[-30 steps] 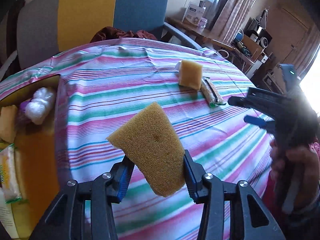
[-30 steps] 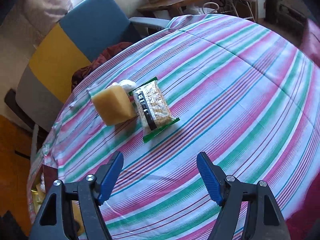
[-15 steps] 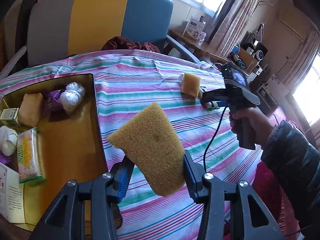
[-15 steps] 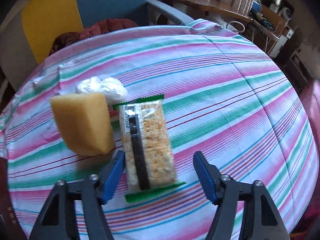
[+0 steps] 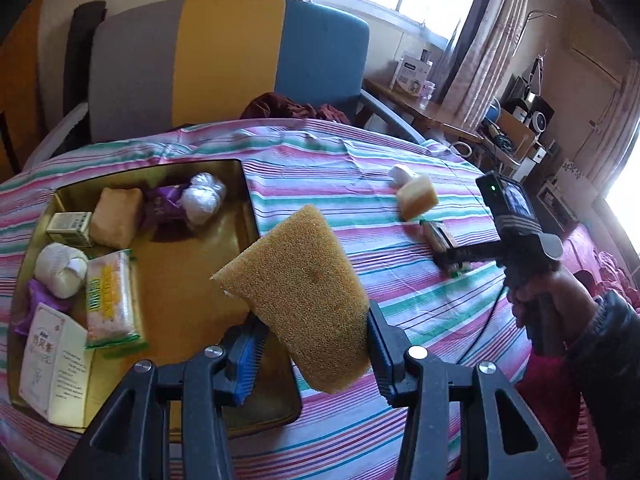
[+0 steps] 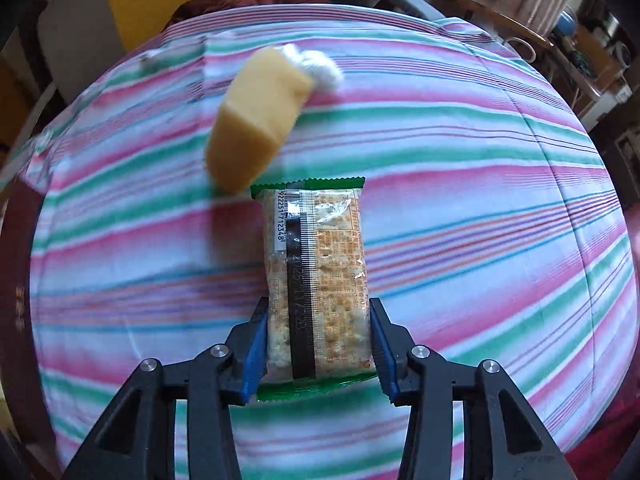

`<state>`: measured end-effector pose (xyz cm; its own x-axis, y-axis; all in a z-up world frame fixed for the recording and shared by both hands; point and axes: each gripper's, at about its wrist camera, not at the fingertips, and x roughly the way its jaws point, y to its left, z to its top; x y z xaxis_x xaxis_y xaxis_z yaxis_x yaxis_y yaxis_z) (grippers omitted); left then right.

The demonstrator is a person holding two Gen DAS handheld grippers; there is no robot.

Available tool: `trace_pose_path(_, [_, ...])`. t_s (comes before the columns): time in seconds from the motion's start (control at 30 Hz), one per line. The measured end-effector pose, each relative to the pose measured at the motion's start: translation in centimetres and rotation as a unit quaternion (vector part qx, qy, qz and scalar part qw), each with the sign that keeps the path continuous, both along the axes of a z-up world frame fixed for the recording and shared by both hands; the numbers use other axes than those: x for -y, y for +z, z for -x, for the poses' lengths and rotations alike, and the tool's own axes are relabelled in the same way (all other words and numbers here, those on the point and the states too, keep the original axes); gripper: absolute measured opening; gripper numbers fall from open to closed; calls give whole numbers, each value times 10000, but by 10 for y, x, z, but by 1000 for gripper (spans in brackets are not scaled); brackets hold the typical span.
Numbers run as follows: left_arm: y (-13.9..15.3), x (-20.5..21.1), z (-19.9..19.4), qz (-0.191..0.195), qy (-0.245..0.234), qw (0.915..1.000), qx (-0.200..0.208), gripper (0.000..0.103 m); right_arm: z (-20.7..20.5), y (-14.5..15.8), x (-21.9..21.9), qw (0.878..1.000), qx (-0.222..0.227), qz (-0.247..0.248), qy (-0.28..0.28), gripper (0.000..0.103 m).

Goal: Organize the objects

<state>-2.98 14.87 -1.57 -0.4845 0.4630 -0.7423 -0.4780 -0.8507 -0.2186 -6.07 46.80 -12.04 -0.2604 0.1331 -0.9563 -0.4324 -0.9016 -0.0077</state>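
Observation:
My left gripper (image 5: pixel 316 340) is shut on a coarse yellow-brown sponge (image 5: pixel 296 292), held in the air over the right edge of the gold tray (image 5: pixel 240 168). My right gripper (image 6: pixel 316 340) points steeply down at the striped tablecloth. Its jaws are closing, and the blue pads touch both long sides of a green-edged cracker packet (image 6: pixel 316 280) lying flat. In the left wrist view that gripper (image 5: pixel 448 254) sits on the packet (image 5: pixel 438 236), held by a person's hand (image 5: pixel 548 300). A smooth yellow sponge block (image 6: pixel 256 128) and a white ball (image 6: pixel 316 66) lie just beyond the packet.
The tray holds a second cracker packet (image 5: pixel 110 300), white balls (image 5: pixel 202 198), a yellow block (image 5: pixel 116 216), a small box (image 5: pixel 70 228) and a printed carton (image 5: pixel 52 364). A grey, yellow and blue chair (image 5: pixel 224 60) stands behind the table. A cluttered side table (image 5: pixel 424 104) is far right.
My left gripper carried the sponge left until the tray came under it. My right gripper dropped onto the cracker packet, rolled in line with it, and its jaws narrowed around it.

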Motion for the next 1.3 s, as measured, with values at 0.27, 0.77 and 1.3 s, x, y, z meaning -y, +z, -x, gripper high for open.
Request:
trace_pose_path(0.27, [11, 26, -15, 275, 340, 9978, -495, 48, -11, -1, 53, 9982, -147, 100, 573, 47])
trace_pose_path(0.77, [3, 67, -22, 300, 805, 9952, -467, 48, -28, -6, 80, 9957, -301, -199, 856, 48])
trace_pose_path(1.3, [-5, 164, 4, -348, 1358, 9901, -15, 48, -25, 0, 75, 9950, -319, -244, 918, 48])
